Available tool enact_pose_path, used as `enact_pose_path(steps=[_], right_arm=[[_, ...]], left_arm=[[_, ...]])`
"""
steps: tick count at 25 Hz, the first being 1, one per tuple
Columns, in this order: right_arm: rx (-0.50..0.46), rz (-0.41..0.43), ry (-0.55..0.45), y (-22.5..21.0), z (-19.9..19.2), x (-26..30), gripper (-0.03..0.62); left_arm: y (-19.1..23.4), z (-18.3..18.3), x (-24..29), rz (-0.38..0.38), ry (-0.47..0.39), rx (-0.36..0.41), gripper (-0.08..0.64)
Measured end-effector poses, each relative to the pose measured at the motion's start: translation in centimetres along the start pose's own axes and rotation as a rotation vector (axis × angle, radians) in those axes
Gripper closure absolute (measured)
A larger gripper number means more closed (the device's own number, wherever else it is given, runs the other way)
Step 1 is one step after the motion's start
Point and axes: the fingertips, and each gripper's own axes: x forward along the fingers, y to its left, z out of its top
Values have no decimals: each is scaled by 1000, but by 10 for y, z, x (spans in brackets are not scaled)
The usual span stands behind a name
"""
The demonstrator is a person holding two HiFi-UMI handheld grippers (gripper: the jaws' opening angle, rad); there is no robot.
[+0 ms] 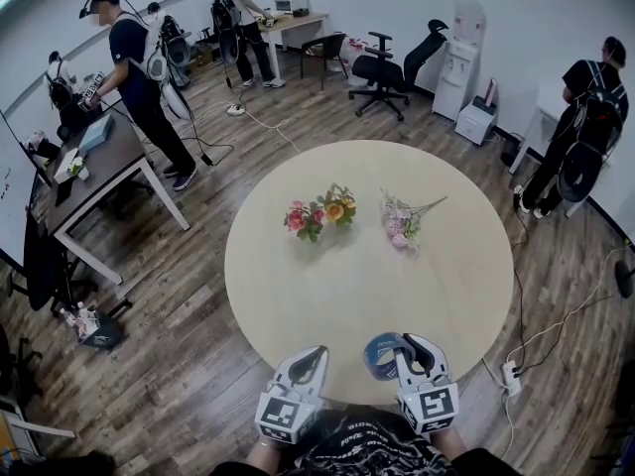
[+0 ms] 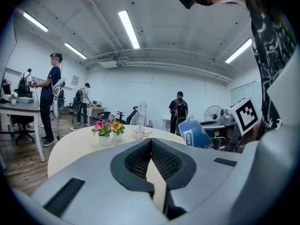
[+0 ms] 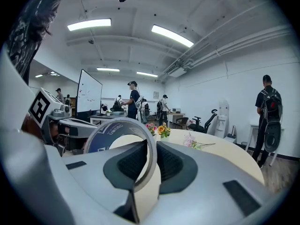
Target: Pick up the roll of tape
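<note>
The roll of tape (image 1: 385,355) is a blue-sided ring held upright above the near edge of the round table (image 1: 367,266). My right gripper (image 1: 400,350) is shut on it; in the right gripper view the black pads pinch the ring's wall (image 3: 151,150). The left gripper view shows the tape (image 2: 194,133) off to the right, lifted off the table. My left gripper (image 1: 310,357) hovers just left of it, jaws shut with nothing between them (image 2: 151,143).
Two small pots of flowers (image 1: 319,214) and a loose pink sprig (image 1: 404,220) lie mid-table. Several people stand around the room, one by a desk (image 1: 99,162) at left. Office chairs (image 1: 392,67) stand at the back. Cables and a power strip (image 1: 510,377) lie on the floor.
</note>
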Motion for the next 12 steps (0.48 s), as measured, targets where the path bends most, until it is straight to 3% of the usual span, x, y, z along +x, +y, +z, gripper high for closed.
enact_pose_path(steps=[12], right_arm=[[2, -10, 10, -7, -3, -3, 522]], left_arm=[[-3, 1, 3, -3, 3, -10, 539]])
